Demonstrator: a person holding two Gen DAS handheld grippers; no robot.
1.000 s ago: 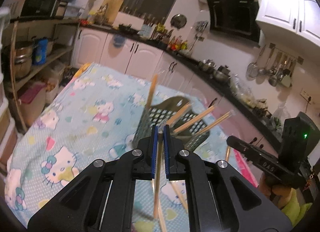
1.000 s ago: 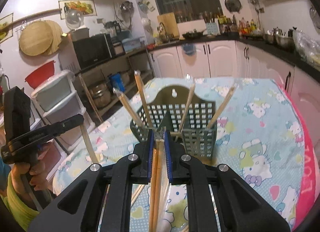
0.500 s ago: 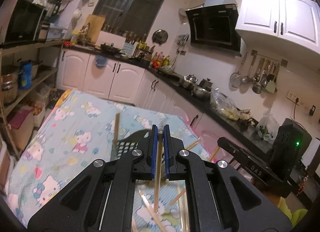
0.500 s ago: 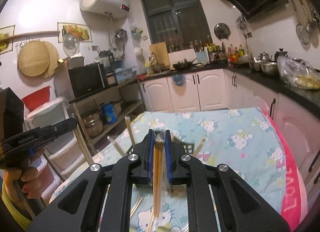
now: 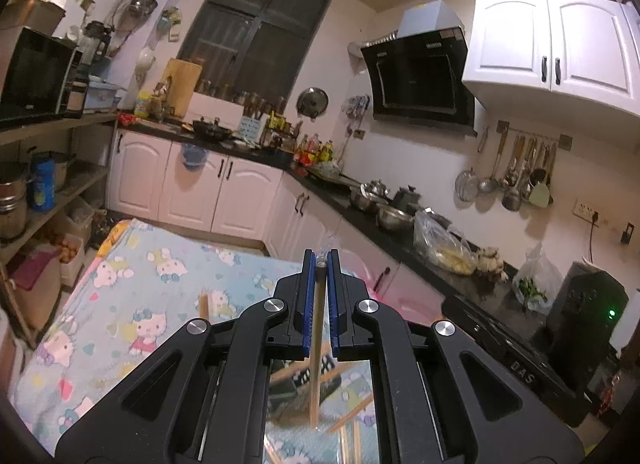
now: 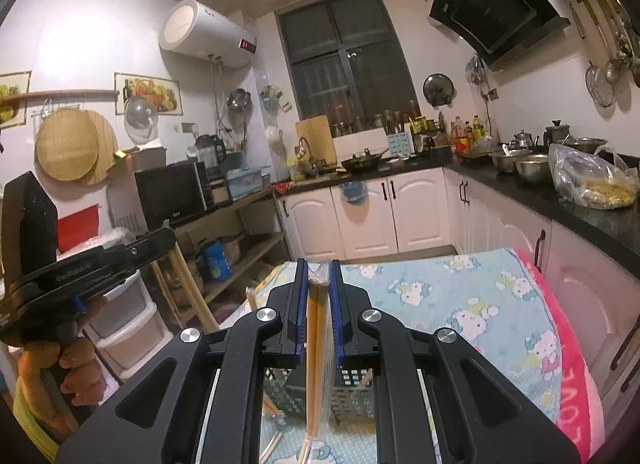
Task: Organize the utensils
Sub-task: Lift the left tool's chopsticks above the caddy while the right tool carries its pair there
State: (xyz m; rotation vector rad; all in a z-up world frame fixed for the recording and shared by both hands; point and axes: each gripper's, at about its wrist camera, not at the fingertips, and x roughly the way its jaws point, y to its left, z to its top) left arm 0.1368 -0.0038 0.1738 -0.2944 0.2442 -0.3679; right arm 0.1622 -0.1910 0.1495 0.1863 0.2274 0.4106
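Note:
My left gripper [image 5: 320, 260] is shut on a single wooden chopstick [image 5: 316, 344] that hangs down between its blue pads. My right gripper [image 6: 319, 270] is shut on a pair of chopsticks in a clear wrapper [image 6: 316, 352]. Both are raised high above the table. The dark green mesh utensil basket [image 6: 352, 396] sits below, mostly hidden behind the jaws, with several chopsticks in it; it also shows under the left gripper [image 5: 304, 380]. The left gripper appears in the right wrist view [image 6: 168, 236], the right gripper's body in the left wrist view [image 5: 520, 348].
The table wears a blue Hello Kitty cloth [image 5: 132, 296] with a pink edge [image 6: 568, 364]. Loose chopsticks [image 5: 352, 420] lie on it near the basket. Shelves with pots [image 5: 24, 200] stand left; a black counter with bowls and bags [image 5: 400, 220] runs right.
Both grippers have risen and tilted upward, each still holding its chopsticks. The basket has dropped from mid-view to below the jaws, and more of the kitchen walls shows.

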